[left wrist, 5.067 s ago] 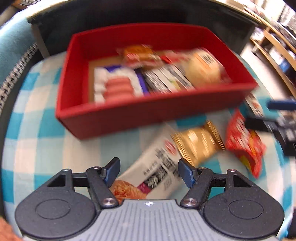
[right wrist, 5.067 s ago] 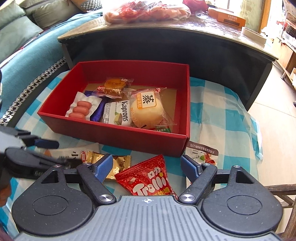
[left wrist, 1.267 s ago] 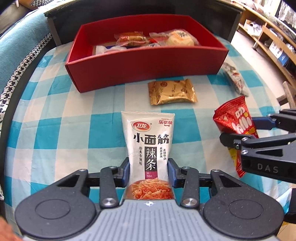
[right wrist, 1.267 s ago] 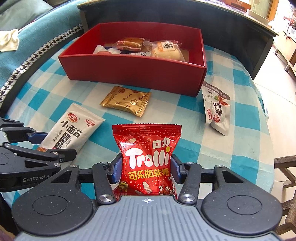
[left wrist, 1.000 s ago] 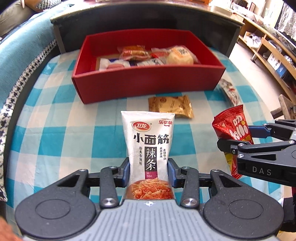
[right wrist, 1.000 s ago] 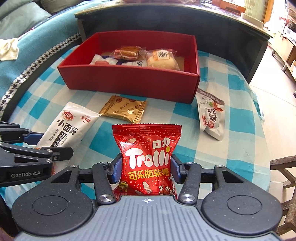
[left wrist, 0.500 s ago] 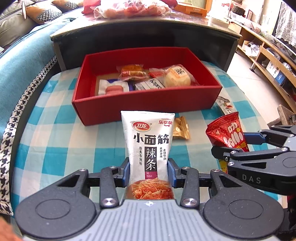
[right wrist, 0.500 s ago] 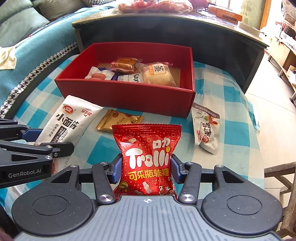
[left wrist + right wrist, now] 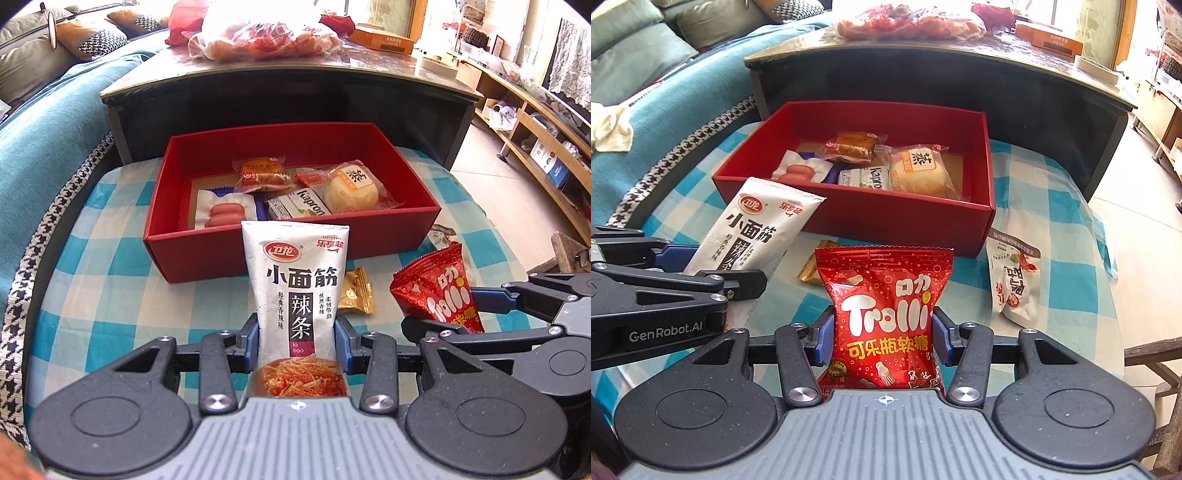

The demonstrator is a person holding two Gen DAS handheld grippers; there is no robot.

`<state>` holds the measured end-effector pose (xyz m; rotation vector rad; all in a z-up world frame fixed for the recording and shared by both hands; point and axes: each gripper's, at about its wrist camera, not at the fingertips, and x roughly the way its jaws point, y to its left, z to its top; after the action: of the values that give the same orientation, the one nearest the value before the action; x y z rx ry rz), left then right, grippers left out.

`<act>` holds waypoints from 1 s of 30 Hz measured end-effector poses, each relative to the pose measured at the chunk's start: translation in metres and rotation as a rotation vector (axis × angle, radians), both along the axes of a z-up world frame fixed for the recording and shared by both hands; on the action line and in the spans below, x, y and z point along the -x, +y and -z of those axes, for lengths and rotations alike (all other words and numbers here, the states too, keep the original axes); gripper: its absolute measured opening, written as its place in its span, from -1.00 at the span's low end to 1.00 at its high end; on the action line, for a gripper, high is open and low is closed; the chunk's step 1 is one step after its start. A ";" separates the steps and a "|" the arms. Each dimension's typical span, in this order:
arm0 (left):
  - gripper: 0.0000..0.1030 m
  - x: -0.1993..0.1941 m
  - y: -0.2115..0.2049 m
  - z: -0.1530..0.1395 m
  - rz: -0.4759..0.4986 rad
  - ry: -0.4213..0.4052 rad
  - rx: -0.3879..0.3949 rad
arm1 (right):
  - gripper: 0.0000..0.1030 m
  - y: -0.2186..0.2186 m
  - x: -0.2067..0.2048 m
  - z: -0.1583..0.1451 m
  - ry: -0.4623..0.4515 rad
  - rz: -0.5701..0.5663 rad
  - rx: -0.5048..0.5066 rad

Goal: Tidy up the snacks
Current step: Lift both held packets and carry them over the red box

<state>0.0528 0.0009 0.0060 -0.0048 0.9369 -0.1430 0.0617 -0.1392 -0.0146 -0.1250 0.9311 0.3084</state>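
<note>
Nearest to each camera, both claws are clamped on a snack packet held upright above the cloth. The left gripper (image 9: 297,338) pinches the lower part of a white latiao spicy-strip packet (image 9: 297,291) between its blue pads, the packet's top edge reaching up across the front wall of the box in that view. The right gripper (image 9: 882,338) squeezes a red Trolli cola gummy bag (image 9: 886,317) in the same way; from the left wrist view this bag (image 9: 439,291) appears to the right, tilted, with the other claw's black linkage around it.

Just beyond the held packets, a gold foil sachet (image 9: 356,291) lies flat on the blue-and-white checked tablecloth (image 9: 110,288), near the front wall of the box. Off to the right of the box, a white packet with red print (image 9: 1015,277) lies on the cloth too.

Farther on sits the red cardboard box (image 9: 901,221), open at the top. Inside it lie a pack of small sausages (image 9: 223,210), a Kapron wafer bar (image 9: 299,208), a wrapped round bun (image 9: 351,188) and a wrapped brown pastry (image 9: 262,173).

Behind the box stands a dark coffee table (image 9: 295,96), carrying a clear plastic bag of reddish snacks (image 9: 266,33) and an orange carton (image 9: 384,38). A teal sofa (image 9: 48,122) runs along the left.
</note>
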 end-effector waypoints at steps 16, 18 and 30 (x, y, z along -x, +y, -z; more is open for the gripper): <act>0.39 -0.010 -0.005 -0.012 -0.005 -0.039 0.001 | 0.15 -0.009 -0.012 -0.018 -0.046 0.042 -0.042; 0.39 -0.013 -0.006 -0.014 -0.004 -0.045 -0.003 | 0.15 -0.010 -0.015 -0.019 -0.052 0.048 -0.045; 0.37 -0.034 -0.014 -0.029 0.001 -0.102 -0.023 | 0.15 -0.017 -0.033 -0.031 -0.092 0.075 -0.063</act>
<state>0.0863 -0.0129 0.0352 0.0244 0.8372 -0.1323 0.0950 -0.1560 0.0162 -0.0457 0.8319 0.2604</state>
